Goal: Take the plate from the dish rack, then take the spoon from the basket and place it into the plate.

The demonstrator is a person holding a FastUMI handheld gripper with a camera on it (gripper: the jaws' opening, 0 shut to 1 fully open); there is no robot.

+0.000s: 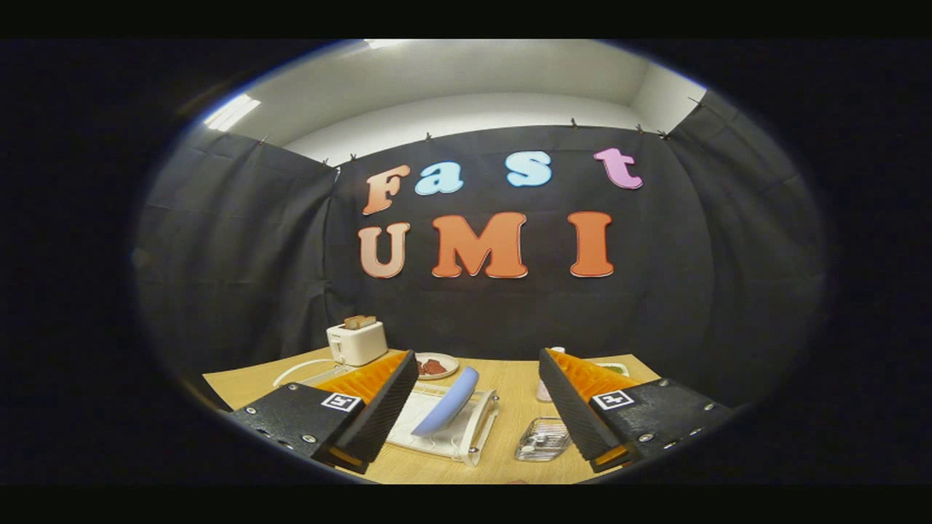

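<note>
A pale blue plate (448,402) stands on edge, leaning, in a white dish rack (477,429) on the wooden table (510,386), just ahead of my left finger. To the right of the rack sits a clear wire-like basket (542,439) with something metallic inside; I cannot make out a spoon in it. My gripper (477,437) is open, its two fingers spread wide above the table with nothing between them. The rack lies partly behind the left finger and the basket is close to the right finger.
A white toaster (357,342) with bread in it stands at the back left, its cord looping on the table. Beyond the rack is a small plate with dark red food (435,365). Behind the right finger a bottle (545,389) and another dish (615,367) peek out.
</note>
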